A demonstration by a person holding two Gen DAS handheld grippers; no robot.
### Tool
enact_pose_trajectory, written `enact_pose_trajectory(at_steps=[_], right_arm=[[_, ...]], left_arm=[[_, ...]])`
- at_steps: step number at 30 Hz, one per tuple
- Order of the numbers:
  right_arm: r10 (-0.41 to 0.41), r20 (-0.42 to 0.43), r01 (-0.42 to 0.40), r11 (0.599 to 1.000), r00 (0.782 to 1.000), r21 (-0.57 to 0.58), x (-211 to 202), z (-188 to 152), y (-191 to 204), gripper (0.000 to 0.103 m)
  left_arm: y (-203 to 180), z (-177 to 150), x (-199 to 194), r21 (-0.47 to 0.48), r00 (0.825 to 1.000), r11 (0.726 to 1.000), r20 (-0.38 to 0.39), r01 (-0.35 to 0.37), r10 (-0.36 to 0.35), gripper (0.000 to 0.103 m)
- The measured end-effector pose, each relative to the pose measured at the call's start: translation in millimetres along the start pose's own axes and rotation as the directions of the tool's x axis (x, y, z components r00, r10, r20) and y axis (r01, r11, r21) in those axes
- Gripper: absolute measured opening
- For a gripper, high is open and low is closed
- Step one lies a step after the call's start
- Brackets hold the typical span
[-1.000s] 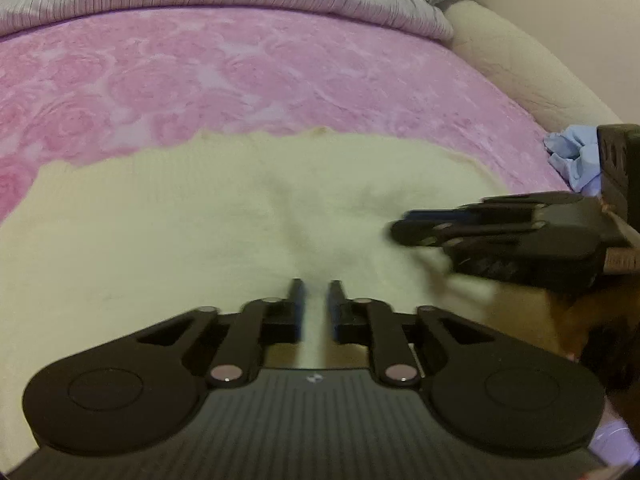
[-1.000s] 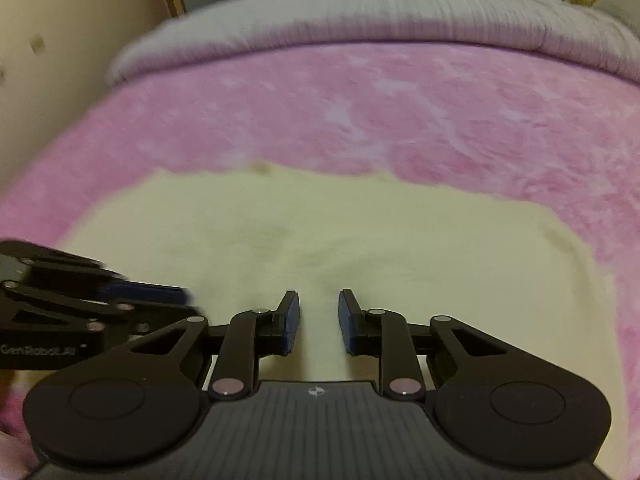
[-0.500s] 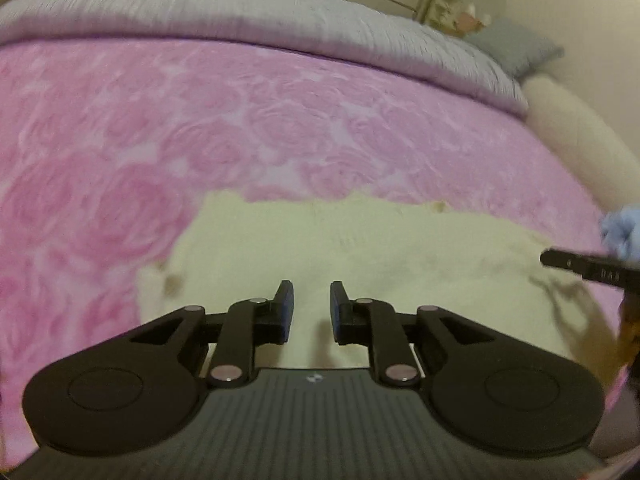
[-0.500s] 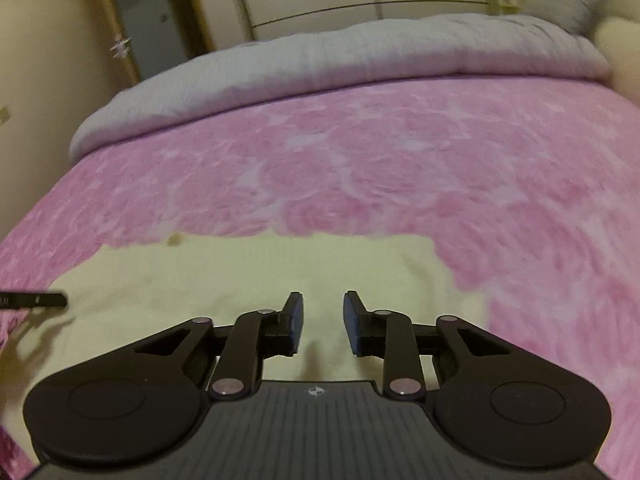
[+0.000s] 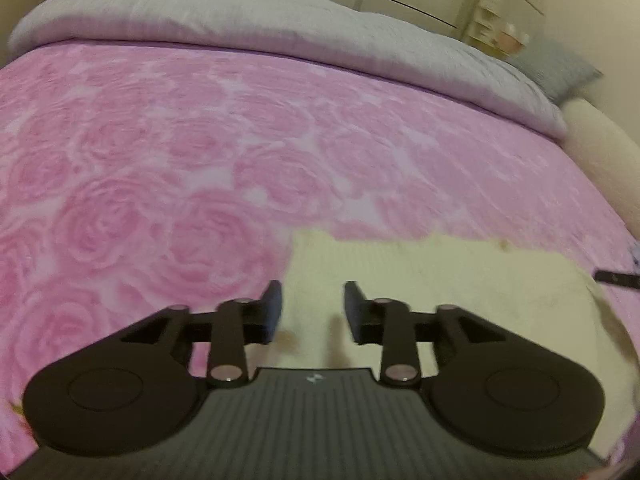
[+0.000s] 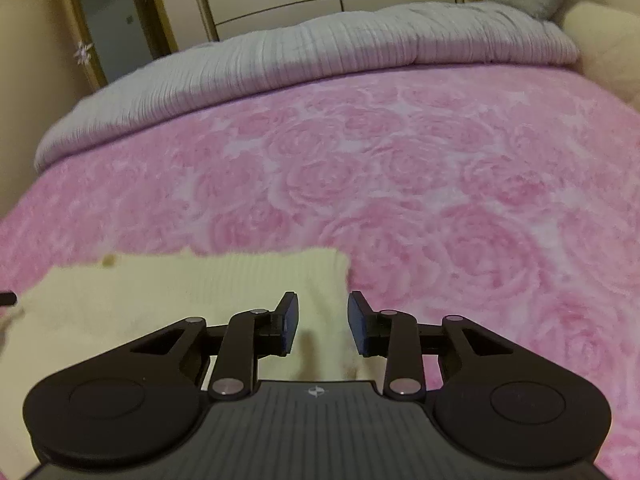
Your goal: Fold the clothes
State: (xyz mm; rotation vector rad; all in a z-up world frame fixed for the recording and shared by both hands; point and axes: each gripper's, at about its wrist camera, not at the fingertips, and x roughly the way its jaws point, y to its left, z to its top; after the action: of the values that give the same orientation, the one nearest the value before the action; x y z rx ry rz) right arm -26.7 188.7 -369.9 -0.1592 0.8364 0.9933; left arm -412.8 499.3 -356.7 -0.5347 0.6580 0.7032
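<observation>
Both my jaws opening over the outer corners of a cream ribbed knit garment (image 5: pixel 420 280) flat on the pink rose-patterned bed blanket (image 5: pixel 200 160).

It looks soft, light and limp; I'd pinch the corners. Left gripper (image 5: pixel 313 306) and right gripper (image 6: pixel 322 322) hold nothing; a second ago they sat narrow and close together mid-cloth.

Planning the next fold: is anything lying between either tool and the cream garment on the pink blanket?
Nothing visible. The left tool and right tool, jaws opening and empty, hang directly over the cream garment.
</observation>
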Motion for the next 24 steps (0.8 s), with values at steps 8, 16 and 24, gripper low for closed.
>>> enact_pose_trajectory(at_steps=[8, 16, 24], right_arm=[[-0.031, -0.094, 0.036, 0.998, 0.995, 0.051, 32.6, -1.3, -14.1, 0.009], [-0.251, 0.006, 0.251, 0.965, 0.968, -0.082, 5.7, -4.0, 8.6, 0.050], [-0.110, 0.027, 0.111, 0.993, 0.994, -0.043, -92.3, -71.7, 46.7, 0.045]], left_arm=[[3.4, 1.5, 43.0, 0.033, 0.996, 0.999, -0.087, -0.010, 0.013, 0.014], [-32.2, -0.5, 15.3, 0.250, 0.971, 0.939, 0.020, -0.237, 0.240, 0.032], [-69.2, -63.5, -76.8, 0.129, 0.996, 0.987, -0.006, -0.091, 0.093, 0.026]])
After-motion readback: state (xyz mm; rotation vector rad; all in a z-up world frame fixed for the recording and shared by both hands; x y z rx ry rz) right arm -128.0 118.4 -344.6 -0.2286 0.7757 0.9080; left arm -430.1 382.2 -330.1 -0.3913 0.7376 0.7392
